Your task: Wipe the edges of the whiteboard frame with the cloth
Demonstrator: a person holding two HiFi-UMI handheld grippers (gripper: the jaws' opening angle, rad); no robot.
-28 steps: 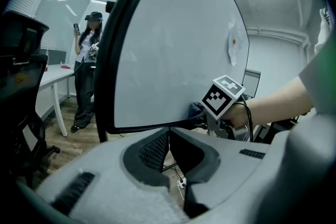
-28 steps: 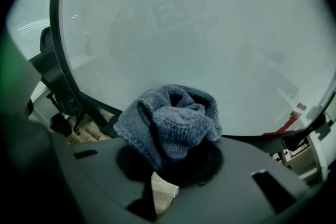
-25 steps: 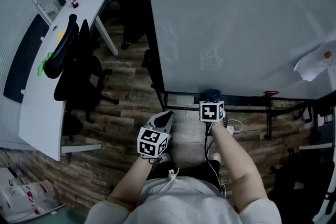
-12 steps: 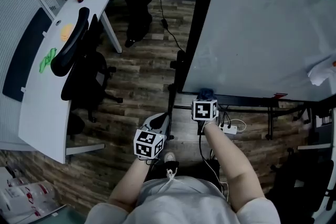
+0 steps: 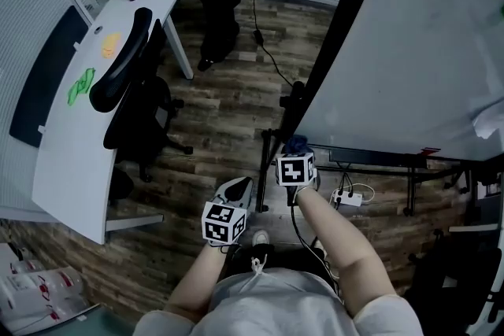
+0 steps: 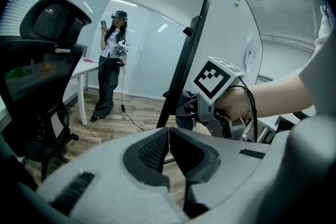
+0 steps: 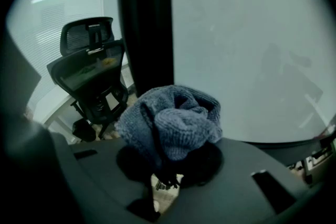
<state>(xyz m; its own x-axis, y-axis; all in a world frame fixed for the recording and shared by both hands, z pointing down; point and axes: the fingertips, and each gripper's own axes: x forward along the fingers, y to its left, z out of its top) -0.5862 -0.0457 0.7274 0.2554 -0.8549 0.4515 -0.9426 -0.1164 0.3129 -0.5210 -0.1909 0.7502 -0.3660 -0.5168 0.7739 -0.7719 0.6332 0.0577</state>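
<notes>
Wiping: cloth (image 7: 170, 120) at whiteboard frame (image 7: 146, 23) corner.
The right tool (image 7: 168, 165) pinches it; next, press and slide along the left edge. The left tool (image 6: 168, 147) is closed, empty.

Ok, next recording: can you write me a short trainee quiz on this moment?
1. True or false: the left tool grips the blue-grey knitted cloth.
2. Which part of the whiteboard is the cloth nearest? A) its black vertical frame edge B) its top edge C) the middle of its white surface
3. Name the black furniture standing between the whiteboard and the curved white desk.
Key: 1 false, the right tool grips it; 2 A; 3 a mesh-backed office chair.
</notes>
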